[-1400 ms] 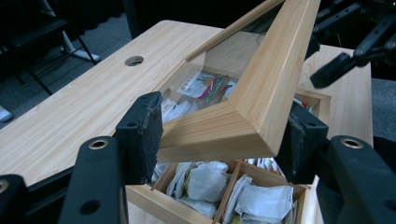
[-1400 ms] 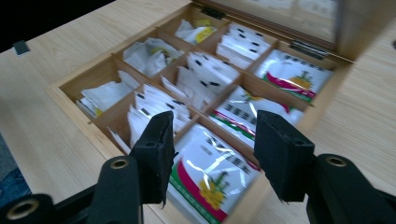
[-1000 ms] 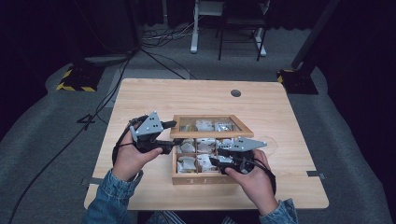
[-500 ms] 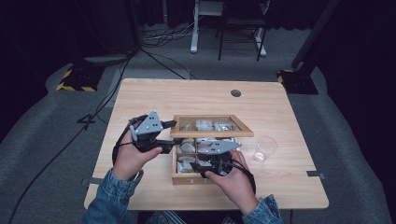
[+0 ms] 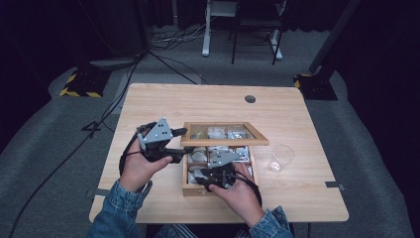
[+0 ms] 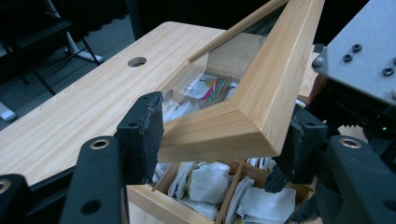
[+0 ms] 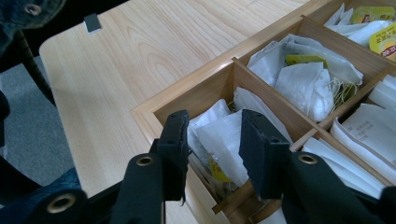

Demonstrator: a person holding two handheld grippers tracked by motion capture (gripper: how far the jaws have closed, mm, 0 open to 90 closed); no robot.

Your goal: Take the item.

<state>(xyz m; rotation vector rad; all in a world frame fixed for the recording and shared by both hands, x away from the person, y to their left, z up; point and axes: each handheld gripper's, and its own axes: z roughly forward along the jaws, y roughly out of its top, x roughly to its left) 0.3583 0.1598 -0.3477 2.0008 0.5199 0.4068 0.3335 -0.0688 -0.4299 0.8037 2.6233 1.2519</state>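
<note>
Both forearms in from the near edge, each hand bearing a gripper.

Left gripper (image 5: pixel 181 140) is held raised and level, its fingers (image 6: pixel 142 133) clamped. Right gripper (image 7: pixel 212 149) tips downward, wrist low, its fingers (image 7: pixel 173 147) having just been closing, a gap remaining between them.

Off to the right gripper's (image 5: pixel 210 179) right there's a clear plastic cup (image 5: pixel 282 157) sitting on the light wood desk (image 5: pixel 208 101), which has a round cable hole (image 5: pixel 250 98) way past both grippers.
</note>
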